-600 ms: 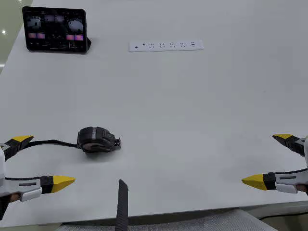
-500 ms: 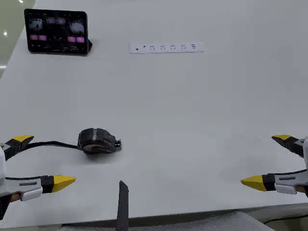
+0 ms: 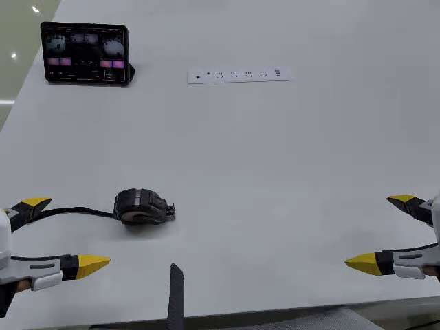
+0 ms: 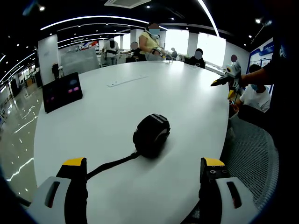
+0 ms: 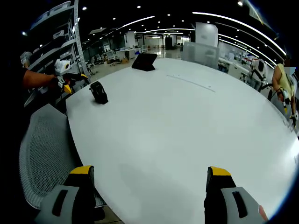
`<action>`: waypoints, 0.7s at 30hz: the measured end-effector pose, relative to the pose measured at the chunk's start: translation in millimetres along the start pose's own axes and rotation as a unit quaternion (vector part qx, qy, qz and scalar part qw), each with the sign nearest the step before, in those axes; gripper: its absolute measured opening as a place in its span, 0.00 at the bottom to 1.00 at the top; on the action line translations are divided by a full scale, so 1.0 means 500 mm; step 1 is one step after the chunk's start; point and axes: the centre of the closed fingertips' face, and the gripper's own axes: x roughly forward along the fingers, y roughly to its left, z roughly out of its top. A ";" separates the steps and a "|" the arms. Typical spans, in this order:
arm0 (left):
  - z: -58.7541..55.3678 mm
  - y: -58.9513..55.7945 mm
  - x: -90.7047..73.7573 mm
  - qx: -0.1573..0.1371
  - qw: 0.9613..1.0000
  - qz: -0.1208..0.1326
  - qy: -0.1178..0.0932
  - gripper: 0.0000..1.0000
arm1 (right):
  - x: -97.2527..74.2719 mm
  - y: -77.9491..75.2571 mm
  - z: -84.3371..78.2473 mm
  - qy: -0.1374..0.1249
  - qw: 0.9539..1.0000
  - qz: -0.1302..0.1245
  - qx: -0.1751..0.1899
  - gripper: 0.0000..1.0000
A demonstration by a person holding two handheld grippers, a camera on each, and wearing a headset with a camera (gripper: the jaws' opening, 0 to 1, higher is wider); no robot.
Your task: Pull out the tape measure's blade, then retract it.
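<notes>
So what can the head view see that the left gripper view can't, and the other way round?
The head view adds the tape measure's blade tip and a dark strip at the table's near edge. The left gripper view adds people beyond the table and ceiling lights. Both show the tape measure with its strap, the tablet, the power strip, the left gripper and the right gripper, both open.

Showing yellow tips over black and white on the left gripper [image 3: 75, 232] and right gripper [image 3: 369, 230]. Wearing dark grey and black on the tape measure [image 3: 141, 206] ahead of the left jaws, black on its strap [image 3: 75, 210]. Glowing pink-purple on the black tablet [image 3: 85, 53] beyond; reading plain white across table [image 3: 275, 158] and power strip [image 3: 239, 74].
</notes>
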 end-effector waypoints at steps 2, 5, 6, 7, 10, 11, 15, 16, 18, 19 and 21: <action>0.004 0.001 0.000 0.004 1.000 -0.001 -0.003 0.99 | 0.001 -0.001 0.005 0.000 1.000 0.000 -0.004 0.99; 0.005 0.003 0.001 0.014 1.000 -0.002 0.005 0.99 | 0.009 0.005 0.001 0.013 1.000 0.019 0.007 0.99; 0.006 0.004 0.004 0.029 1.000 -0.003 0.007 0.99 | 0.011 0.003 0.008 0.004 1.000 0.016 -0.001 0.99; 0.004 -0.001 0.007 0.037 0.999 -0.010 0.014 0.99 | 0.016 0.008 0.015 -0.002 1.000 0.026 -0.001 0.99; 0.009 -0.005 0.018 0.052 0.998 -0.023 0.020 0.99 | 0.028 0.016 0.021 0.008 0.999 0.042 -0.009 0.99; 0.008 -0.005 0.021 0.058 0.998 -0.026 0.027 0.99 | 0.031 0.019 0.024 0.009 0.999 0.045 -0.018 0.99; 0.021 -0.017 0.036 0.079 0.995 -0.052 0.038 0.99 | 0.044 0.028 0.055 -0.002 0.998 0.055 -0.030 0.99; 0.023 -0.019 0.038 0.082 0.994 -0.056 0.041 0.99 | 0.047 0.030 0.060 -0.001 0.998 0.056 -0.034 0.99; 0.031 -0.021 0.045 0.089 0.993 -0.062 0.043 0.99 | 0.056 0.036 0.070 0.000 0.997 0.061 -0.045 0.99; 0.034 -0.023 0.047 0.091 0.993 -0.066 0.045 0.99 | 0.059 0.039 0.075 -0.001 0.997 0.063 -0.046 0.99; 0.039 -0.029 0.055 0.092 0.992 -0.077 0.049 0.99 | 0.068 0.050 0.087 -0.005 0.996 0.070 -0.052 0.99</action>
